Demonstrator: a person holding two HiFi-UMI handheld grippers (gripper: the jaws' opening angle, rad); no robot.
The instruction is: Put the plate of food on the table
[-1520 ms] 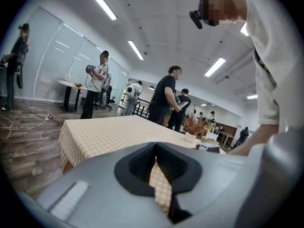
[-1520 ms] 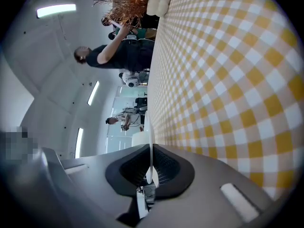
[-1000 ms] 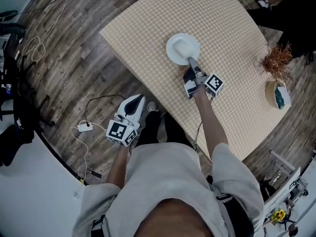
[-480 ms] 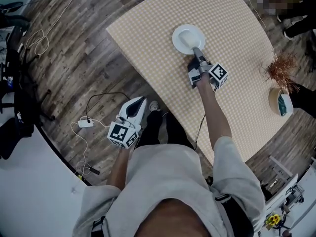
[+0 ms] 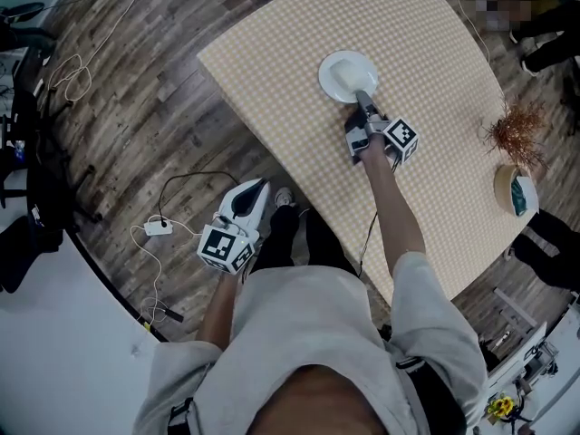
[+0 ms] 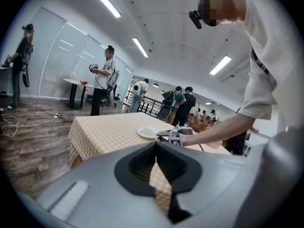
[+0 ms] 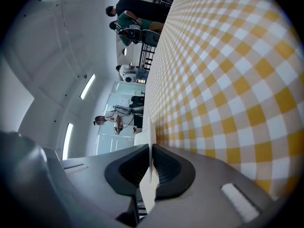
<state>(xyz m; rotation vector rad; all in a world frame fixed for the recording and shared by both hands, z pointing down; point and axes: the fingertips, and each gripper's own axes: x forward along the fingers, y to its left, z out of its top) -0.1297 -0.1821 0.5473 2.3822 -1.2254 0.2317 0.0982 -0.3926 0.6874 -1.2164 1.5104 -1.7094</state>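
Observation:
A white plate (image 5: 347, 73) lies on the yellow-checked table (image 5: 426, 53), a little in from its near edge. My right gripper (image 5: 362, 96) reaches over the table to the plate's near rim. In the right gripper view that rim (image 7: 148, 141) stands edge-on between the pads of the right gripper (image 7: 151, 163), which touch it while the jaws are opening slightly. My left gripper (image 5: 256, 187) hangs shut and empty over the wooden floor, off the table's near corner. The left gripper view looks past the left gripper (image 6: 156, 160) to the plate (image 6: 148, 132) on the table (image 6: 102, 127).
A dried-plant bunch (image 5: 517, 125) and a small bowl (image 5: 514, 188) sit at the table's right edge. Cables and a plug (image 5: 154, 232) lie on the floor to the left. A person's legs (image 5: 553, 252) stand at the right. Several people stand beyond the table.
The plate and my right gripper sit slightly farther up and right in the picture than a second ago, and have barely moved in the last half second. My left gripper has stayed put.

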